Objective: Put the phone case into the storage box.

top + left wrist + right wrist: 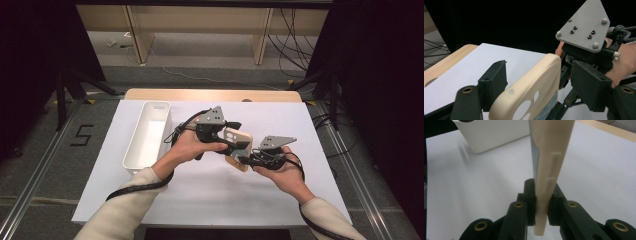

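White tabletop (pixel 210 195) beneath a cream, rounded phone case (pixel 239 146) with cutouts.

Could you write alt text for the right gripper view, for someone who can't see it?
The right gripper's two black jaws clamp the thin edge of a cream phone case, which stands upright over a white table cover. A white bin sits behind it at upper left.

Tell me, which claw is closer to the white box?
Left. The left claw is beside the white box, open around the phone case; the right claw grips the case farther away.
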Tool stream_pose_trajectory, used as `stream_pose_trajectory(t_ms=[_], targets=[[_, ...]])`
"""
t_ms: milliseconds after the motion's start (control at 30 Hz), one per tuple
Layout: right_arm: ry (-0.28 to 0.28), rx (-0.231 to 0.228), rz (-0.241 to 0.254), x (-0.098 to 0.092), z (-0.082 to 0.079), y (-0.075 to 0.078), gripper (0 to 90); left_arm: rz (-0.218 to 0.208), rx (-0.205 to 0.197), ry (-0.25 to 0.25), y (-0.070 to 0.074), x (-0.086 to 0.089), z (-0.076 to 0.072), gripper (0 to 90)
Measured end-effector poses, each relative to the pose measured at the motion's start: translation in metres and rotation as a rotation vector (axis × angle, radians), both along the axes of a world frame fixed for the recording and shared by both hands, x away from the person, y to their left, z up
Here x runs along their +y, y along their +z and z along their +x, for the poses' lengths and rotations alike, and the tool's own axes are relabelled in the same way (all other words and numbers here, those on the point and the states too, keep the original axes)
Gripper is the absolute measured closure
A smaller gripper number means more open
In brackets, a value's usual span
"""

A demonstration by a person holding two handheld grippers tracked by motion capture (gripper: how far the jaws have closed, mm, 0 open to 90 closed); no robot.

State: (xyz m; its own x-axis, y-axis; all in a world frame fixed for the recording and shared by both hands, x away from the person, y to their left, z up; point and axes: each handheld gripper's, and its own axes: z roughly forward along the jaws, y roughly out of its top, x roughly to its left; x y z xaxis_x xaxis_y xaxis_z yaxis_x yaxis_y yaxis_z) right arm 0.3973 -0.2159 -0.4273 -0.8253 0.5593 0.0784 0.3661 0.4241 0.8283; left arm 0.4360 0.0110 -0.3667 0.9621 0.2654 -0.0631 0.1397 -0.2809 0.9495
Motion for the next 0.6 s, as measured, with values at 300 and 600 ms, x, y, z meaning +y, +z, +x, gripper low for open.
stream_pose_trajectory(t_ms=[300, 600], targets=[[0.003, 0.006, -0.015, 0.006, -0.002, 0.000, 80.6, -0.037, -0.031, 0.052, 0.003, 0.009, -0.005, 14.8], [-0.019, 0.009, -0.009, 0.003, -0.001, 0.000, 80.6, -0.039, -0.028, 0.139, 0.001, 0.023, -0.007, 0.7]])
